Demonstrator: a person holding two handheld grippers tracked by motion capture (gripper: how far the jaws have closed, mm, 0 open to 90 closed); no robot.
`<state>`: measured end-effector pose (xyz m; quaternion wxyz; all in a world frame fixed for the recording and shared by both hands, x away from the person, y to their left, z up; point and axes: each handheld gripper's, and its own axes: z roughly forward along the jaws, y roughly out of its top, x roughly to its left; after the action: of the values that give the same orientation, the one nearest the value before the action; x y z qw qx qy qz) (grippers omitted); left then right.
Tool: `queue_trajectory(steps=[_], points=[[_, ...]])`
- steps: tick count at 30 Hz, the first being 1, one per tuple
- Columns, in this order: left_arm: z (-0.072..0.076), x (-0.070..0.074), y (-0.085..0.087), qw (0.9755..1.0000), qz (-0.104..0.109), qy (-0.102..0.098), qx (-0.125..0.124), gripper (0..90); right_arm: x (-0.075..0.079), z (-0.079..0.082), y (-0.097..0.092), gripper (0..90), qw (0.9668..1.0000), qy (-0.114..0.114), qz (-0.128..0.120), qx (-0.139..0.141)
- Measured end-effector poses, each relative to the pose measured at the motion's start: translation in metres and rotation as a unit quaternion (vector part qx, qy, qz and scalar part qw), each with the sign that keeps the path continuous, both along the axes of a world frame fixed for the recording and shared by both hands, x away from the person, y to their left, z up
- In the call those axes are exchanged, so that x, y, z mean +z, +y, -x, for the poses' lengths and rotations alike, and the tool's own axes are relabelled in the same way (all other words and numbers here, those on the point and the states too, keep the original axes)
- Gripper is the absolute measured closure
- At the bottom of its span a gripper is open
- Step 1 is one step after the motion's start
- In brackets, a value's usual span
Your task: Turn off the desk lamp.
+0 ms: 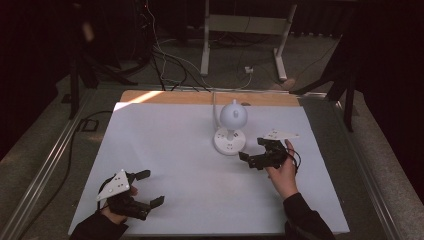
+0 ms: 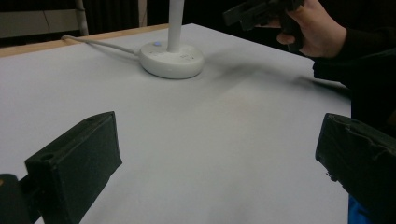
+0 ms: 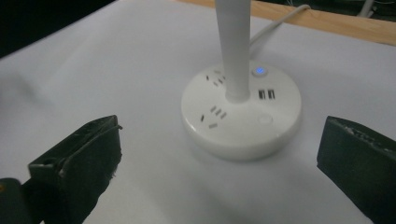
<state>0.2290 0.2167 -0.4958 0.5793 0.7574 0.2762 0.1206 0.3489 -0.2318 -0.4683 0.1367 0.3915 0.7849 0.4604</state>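
At the near left of the white desk, the left claw rests with jaws apart, gripping nothing. Farther off on the right, the right claw has jaws spread wide, just beside the lamp's round base and clear of it. The lamp stands upright right of centre, its cord running to the far edge.

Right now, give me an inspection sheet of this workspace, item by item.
Surface: white table top, wooden strip along its far edge.
Job's thing: white desk lamp, upright; round base with sockets, USB ports and a lit blue button.
Clutter: nothing seen.
Grippers: left gripper open, holding nothing; right gripper open, facing the lamp base, apart from it.
Cables: white lamp cord runs off the far edge; loose cables on the floor.
Surroundings: dark room, white desk frame behind.
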Motion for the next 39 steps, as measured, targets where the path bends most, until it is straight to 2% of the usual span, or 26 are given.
queue_trajectory(steps=[8, 15, 17, 23, 28, 32, 39], points=[[0.000, 0.000, 0.000, 1.0000, 0.001, 0.000, 0.000, 0.6, -0.007, 0.021, -0.012, 0.0, 0.9999, 0.003, 0.010, -0.001], [0.000, 0.000, 0.000, 1.0000, 0.001, 0.000, 0.000, 0.6, -0.009, 0.043, -0.024, 0.0, 0.9998, -0.013, 0.011, -0.006], [0.000, 0.000, 0.000, 1.0000, 0.001, -0.001, 0.000, 0.6, -0.010, 0.048, -0.026, 0.0, 0.9998, -0.010, 0.014, -0.007], [0.001, 0.001, 0.000, 1.0000, 0.000, -0.002, 0.000, 0.6, -0.018, 0.059, -0.033, 0.0, 0.9994, -0.013, 0.032, -0.005], [0.001, 0.001, 0.000, 1.0000, 0.000, -0.002, -0.001, 0.6, -0.025, 0.069, -0.038, 0.0, 0.9991, -0.021, 0.037, -0.005], [0.001, 0.001, 0.000, 1.0000, 0.000, -0.002, -0.001, 0.6, -0.029, 0.077, -0.045, 0.0, 0.9988, -0.017, 0.045, -0.010], [0.001, 0.000, -0.001, 1.0000, -0.001, -0.002, -0.001, 0.6, -0.037, 0.091, -0.055, 0.0, 0.9977, -0.013, 0.066, -0.001]])
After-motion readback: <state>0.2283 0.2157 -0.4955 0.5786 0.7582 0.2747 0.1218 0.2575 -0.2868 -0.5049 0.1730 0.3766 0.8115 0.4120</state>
